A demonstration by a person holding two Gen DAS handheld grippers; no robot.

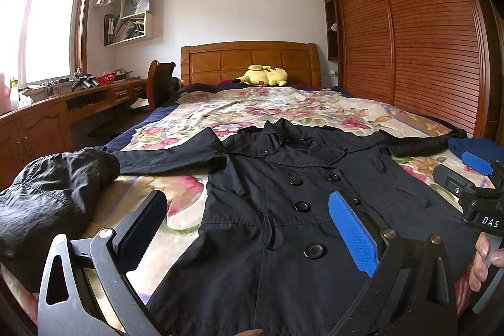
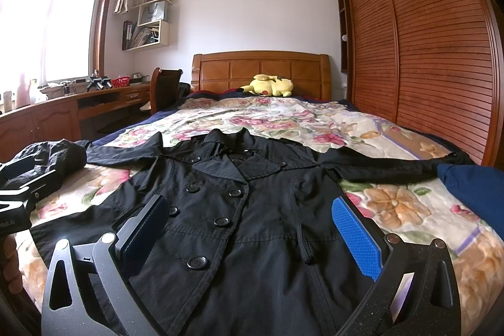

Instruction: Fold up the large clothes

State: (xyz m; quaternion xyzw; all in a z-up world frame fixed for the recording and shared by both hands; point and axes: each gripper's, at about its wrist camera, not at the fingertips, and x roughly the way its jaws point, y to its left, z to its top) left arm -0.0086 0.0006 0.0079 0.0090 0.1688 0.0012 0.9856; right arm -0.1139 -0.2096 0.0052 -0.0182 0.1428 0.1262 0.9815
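A black double-breasted coat [image 1: 283, 210] lies face up on the flowered bedspread [image 1: 252, 109], sleeves spread to both sides, collar toward the headboard. It also shows in the right wrist view [image 2: 252, 210]. My left gripper [image 1: 249, 229] is open and empty, above the coat's lower left front. My right gripper [image 2: 252, 232] is open and empty, above the coat's lower front. The right gripper also shows at the right edge of the left wrist view [image 1: 472, 178]. The left gripper's body shows at the left edge of the right wrist view [image 2: 19, 194].
A second dark garment [image 1: 53, 194] lies bunched at the bed's left. A blue cloth [image 2: 472, 188] lies at the right edge. A yellow plush toy [image 1: 264, 75] sits by the headboard [image 1: 249, 59]. A wardrobe [image 1: 409, 37] stands right, a desk [image 1: 78, 103] left.
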